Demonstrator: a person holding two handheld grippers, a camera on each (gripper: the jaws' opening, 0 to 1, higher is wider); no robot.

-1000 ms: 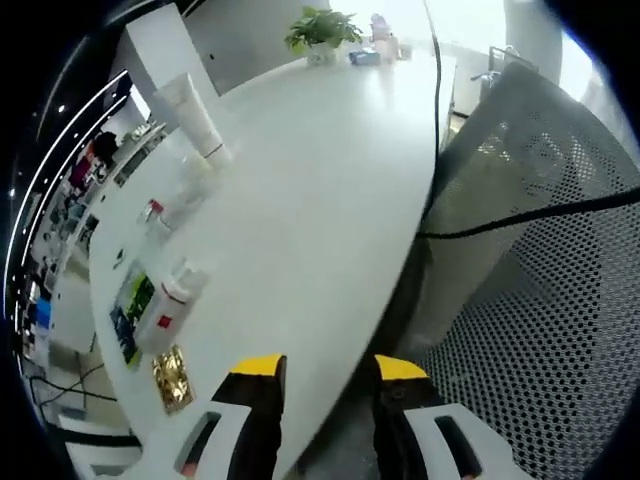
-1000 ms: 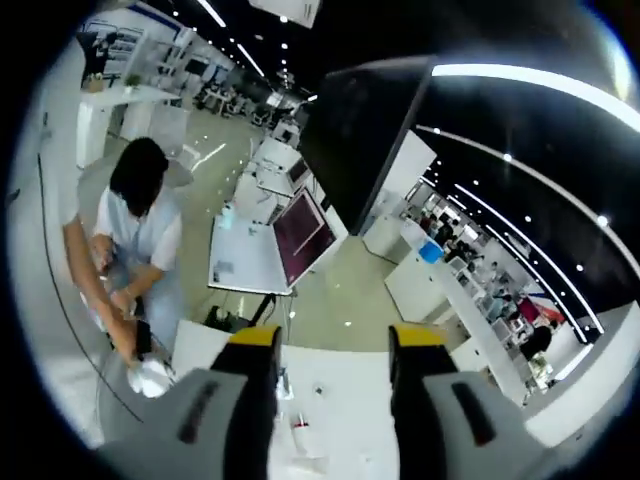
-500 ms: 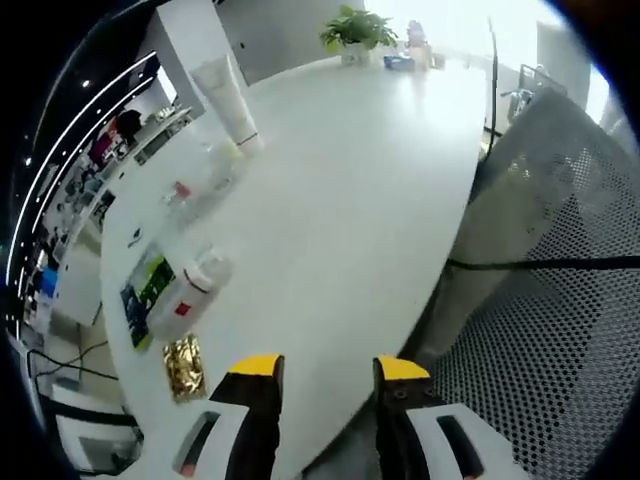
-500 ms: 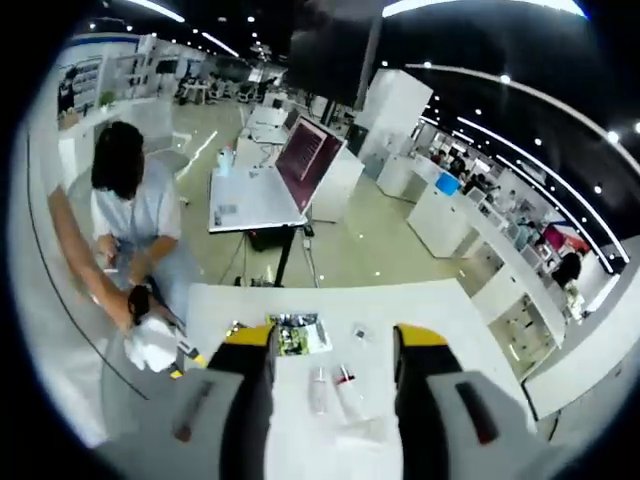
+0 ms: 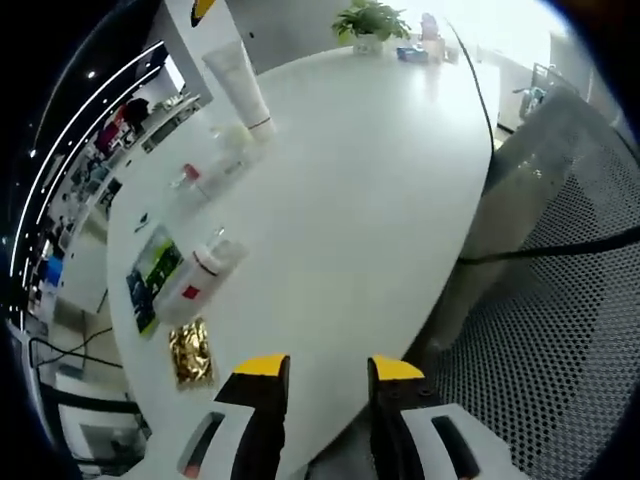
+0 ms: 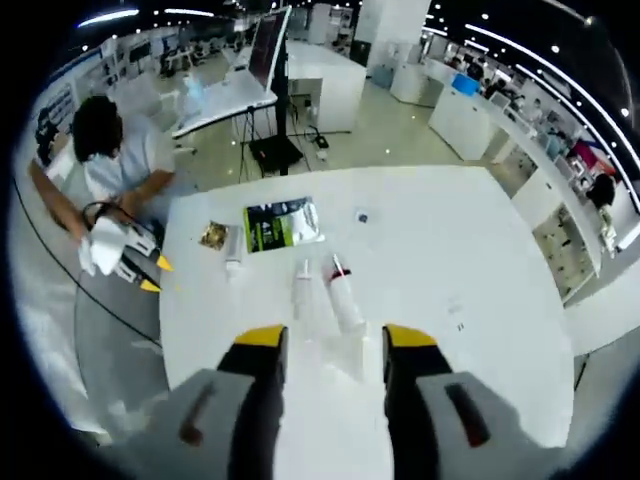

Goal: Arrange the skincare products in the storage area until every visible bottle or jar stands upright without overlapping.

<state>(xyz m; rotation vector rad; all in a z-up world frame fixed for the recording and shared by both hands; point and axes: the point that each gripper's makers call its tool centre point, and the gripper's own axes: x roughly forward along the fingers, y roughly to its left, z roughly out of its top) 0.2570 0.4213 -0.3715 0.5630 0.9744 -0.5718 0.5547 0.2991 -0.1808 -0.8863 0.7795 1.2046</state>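
Left gripper view – white bottle (image 5: 197, 282) lying flat, gold sachet (image 5: 189, 352) nearby

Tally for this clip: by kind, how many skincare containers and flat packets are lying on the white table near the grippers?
Bottles: 3
Tube: 1
Green packet: 1
Gold sachet: 1
Total: 6

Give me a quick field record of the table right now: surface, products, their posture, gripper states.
surface: white table
white tube: near the far edge, cap end toward the table's middle
red-capped bottle: lying on its side
gold sachet: flat, near the table edge
green-and-black packet: flat, beside the bottle
plant: far end
left gripper: open, empty
right gripper: open, above the products
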